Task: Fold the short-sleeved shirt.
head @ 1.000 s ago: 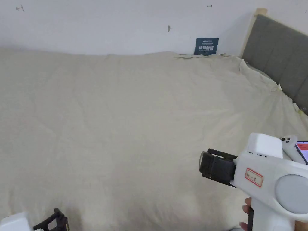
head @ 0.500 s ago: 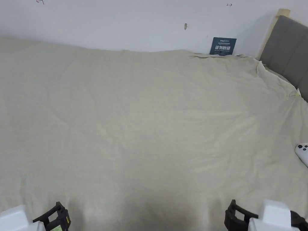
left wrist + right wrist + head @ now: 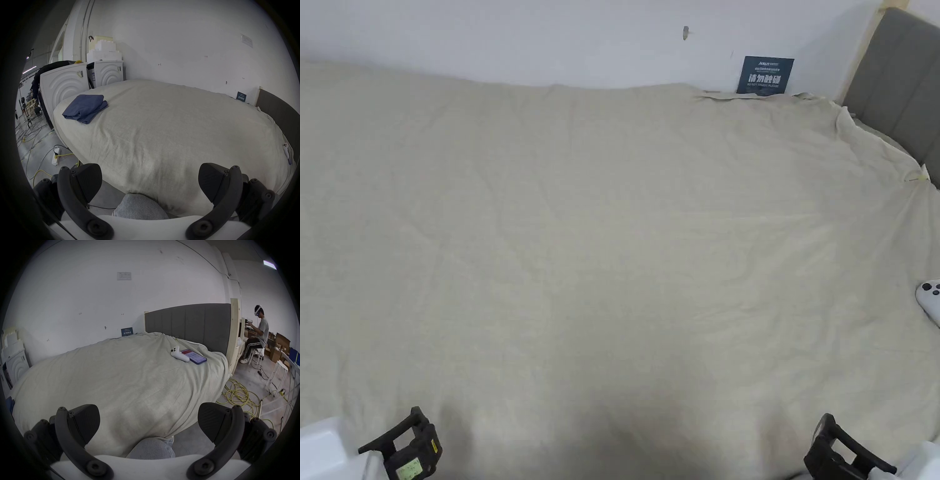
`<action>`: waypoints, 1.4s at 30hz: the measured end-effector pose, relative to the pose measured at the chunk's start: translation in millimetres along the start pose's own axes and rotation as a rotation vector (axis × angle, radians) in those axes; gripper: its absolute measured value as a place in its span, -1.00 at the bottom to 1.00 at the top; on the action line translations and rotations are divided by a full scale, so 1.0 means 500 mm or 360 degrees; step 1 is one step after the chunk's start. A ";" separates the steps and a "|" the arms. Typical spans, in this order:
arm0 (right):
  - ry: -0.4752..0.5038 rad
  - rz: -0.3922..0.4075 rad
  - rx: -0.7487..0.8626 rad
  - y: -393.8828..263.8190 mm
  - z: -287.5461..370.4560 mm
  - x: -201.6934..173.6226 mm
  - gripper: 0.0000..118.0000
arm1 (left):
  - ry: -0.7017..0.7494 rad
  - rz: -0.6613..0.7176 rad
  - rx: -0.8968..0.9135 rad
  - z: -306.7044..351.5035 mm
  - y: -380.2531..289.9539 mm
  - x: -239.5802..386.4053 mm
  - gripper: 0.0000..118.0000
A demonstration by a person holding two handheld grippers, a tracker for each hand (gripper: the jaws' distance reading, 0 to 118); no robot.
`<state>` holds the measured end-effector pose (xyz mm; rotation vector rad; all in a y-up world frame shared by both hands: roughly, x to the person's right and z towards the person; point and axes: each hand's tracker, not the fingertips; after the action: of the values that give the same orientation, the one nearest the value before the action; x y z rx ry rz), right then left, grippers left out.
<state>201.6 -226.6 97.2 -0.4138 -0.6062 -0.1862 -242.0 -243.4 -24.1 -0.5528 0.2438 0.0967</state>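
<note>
both grippers, left gripper [image 3: 150, 185] and right gripper [image 3: 148, 423], hang wide open and empty; nothing started, next reach the blue shirt [image 3: 85, 108] at the bed's [image 3: 162, 129] far corner.

Navy blue shirt [image 3: 85, 108] on plain beige bedsheet [image 3: 162, 129].

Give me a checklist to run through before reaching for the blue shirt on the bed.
1. Left tool open and empty: ok.
2. Right tool open and empty: ok.
3. Shirt located, at the bed's far left corner: ok.
4. Shirt spread flat for folding: not ok, it lies bunched.
5. Bed middle free for spreading: ok.
6. Controller and phone away from the shirt: ok.
</note>
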 end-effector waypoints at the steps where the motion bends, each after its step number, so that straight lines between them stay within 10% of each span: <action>1: 0.0004 0.0011 -0.0012 0.002 -0.005 -0.004 1.00 | -0.0003 -0.0003 -0.0010 -0.002 0.000 0.000 1.00; 24: 0.0032 0.0337 -0.0132 0.006 -0.032 -0.080 1.00 | -0.0006 -0.0030 -0.0054 -0.010 -0.003 0.003 1.00; 42: 0.0024 0.0309 -0.0129 0.009 -0.030 -0.074 1.00 | -0.0004 -0.0082 -0.0050 0.000 -0.005 0.016 1.00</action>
<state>180.5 -227.2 62.8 -0.5466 -0.5415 -0.0283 -234.1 -245.3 -25.0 -0.5896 0.2260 0.0515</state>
